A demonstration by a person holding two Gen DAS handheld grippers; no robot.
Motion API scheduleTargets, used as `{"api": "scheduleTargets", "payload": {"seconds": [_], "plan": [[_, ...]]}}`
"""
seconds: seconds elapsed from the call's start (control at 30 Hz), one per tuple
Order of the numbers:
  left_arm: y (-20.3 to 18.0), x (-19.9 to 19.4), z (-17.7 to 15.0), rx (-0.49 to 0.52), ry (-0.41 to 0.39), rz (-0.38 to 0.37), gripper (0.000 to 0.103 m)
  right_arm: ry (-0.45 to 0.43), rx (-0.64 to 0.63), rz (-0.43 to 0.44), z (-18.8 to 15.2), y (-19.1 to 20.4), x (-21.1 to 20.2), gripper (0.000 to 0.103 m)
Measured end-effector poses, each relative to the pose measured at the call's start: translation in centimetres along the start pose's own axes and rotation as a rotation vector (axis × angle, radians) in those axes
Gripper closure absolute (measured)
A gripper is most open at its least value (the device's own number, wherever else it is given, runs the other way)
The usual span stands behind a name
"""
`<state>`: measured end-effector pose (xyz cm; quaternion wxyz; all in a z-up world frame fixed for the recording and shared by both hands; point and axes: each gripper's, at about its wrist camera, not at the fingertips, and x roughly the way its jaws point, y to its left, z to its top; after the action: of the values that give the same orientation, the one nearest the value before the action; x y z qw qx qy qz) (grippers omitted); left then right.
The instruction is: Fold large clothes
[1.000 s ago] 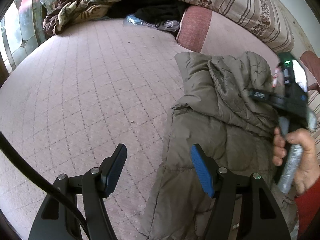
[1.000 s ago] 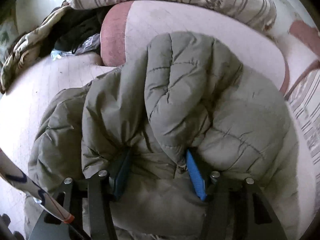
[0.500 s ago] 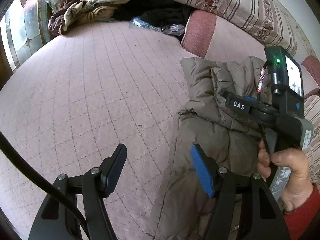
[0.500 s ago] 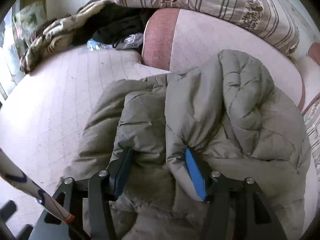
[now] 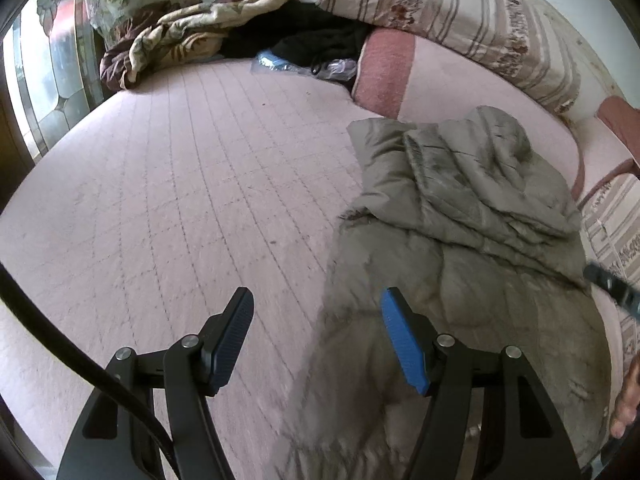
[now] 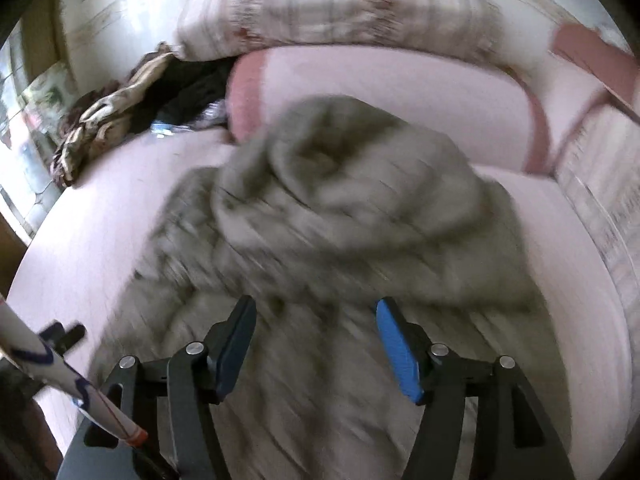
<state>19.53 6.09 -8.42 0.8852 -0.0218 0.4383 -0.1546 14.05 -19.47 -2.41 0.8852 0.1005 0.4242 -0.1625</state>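
Observation:
An olive quilted puffer jacket (image 5: 460,240) lies on the pink quilted bed (image 5: 180,200), its upper part folded over near the pillows. My left gripper (image 5: 316,336) is open and empty above the jacket's left edge. In the right wrist view the jacket (image 6: 340,208) is blurred by motion; my right gripper (image 6: 316,344) is open and empty just above its lower part. A small part of the right gripper's body (image 5: 612,284) shows at the right edge of the left wrist view.
Pink pillows (image 5: 384,72) and a striped floral bolster (image 5: 460,12) line the head of the bed. A crumpled patterned blanket (image 5: 180,44), dark clothes (image 5: 304,32) and a plastic bag (image 5: 280,62) lie at the far corner. A stained-glass window (image 5: 44,80) is at the left.
My right gripper opened and let go of the jacket fold, then drew back fast toward the near side. The fold now rests on the jacket. My left gripper barely moved.

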Motion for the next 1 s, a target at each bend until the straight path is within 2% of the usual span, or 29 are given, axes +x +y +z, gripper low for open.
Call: {"api": "scheduleTargets", "payload": {"seconds": [0.17,0.33,0.5,0.67,1.0], "plan": [[-2.4,-3.4,-2.4,0.070,-0.056,0.095,0.037,0.053,0.088,-0.055,-4.8,-6.0,-2.8,0.035],[-4.1,-7.4,-5.2,0.095,-0.058,0.072,0.037,0.060,0.148,-0.072,-9.2,-10.1,-5.8,0.032],[-5.1,-10.3,-7.6,0.108,-0.020,0.066,0.037,0.037,0.143,-0.081,-12.0,-11.0,-8.0,0.028],[-6.0,-12.6,-8.8,0.098,-0.027,0.084,0.037,0.024,0.152,-0.064,-13.8,-11.6,-9.1,0.028],[-7.4,-14.3,-9.9,0.131,-0.034,0.139,0.037,-0.003,0.184,-0.051,-15.7,-13.6,-10.6,0.028]]}}
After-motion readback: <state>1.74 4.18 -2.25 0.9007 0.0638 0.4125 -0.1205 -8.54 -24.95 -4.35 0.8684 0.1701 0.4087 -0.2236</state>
